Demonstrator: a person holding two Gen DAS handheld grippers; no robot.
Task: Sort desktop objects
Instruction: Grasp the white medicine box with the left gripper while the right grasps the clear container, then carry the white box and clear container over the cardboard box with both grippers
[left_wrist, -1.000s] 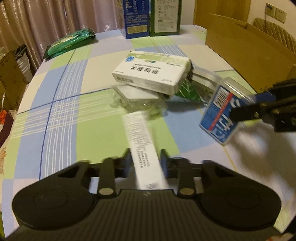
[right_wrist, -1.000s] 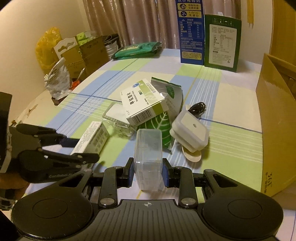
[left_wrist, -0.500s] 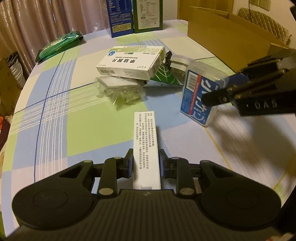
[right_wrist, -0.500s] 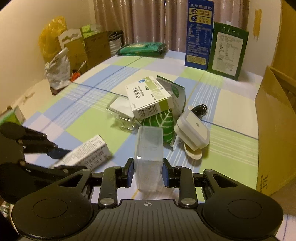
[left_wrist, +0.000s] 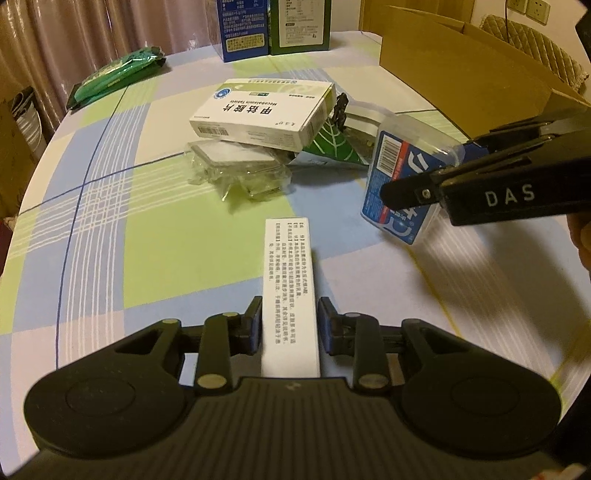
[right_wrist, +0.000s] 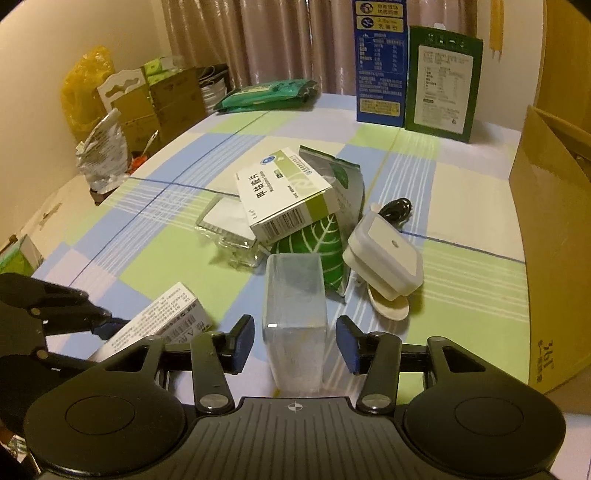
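My left gripper (left_wrist: 289, 320) is shut on a long white medicine box (left_wrist: 290, 280) that lies low over the checked tablecloth; the box also shows in the right wrist view (right_wrist: 162, 320). My right gripper (right_wrist: 295, 338) stands open around a clear plastic box with a blue label (right_wrist: 295, 317), with gaps on both sides; the box rests on the table and shows in the left wrist view (left_wrist: 402, 177). Behind lie a white-green medicine box (right_wrist: 286, 201), a green leaf pouch (right_wrist: 325, 236), a clear wrapped pack (right_wrist: 229, 229) and a white adapter (right_wrist: 384, 258).
An open cardboard carton (right_wrist: 554, 240) stands at the right. A blue box (right_wrist: 380, 62) and a green box (right_wrist: 441, 81) stand at the table's back, a green packet (right_wrist: 266, 94) at back left. Bags and boxes (right_wrist: 129, 107) sit beyond the left edge.
My right gripper has opened and let go of the clear plastic box, which now stands on the table. My left gripper has brought the long white box lower and steadier.
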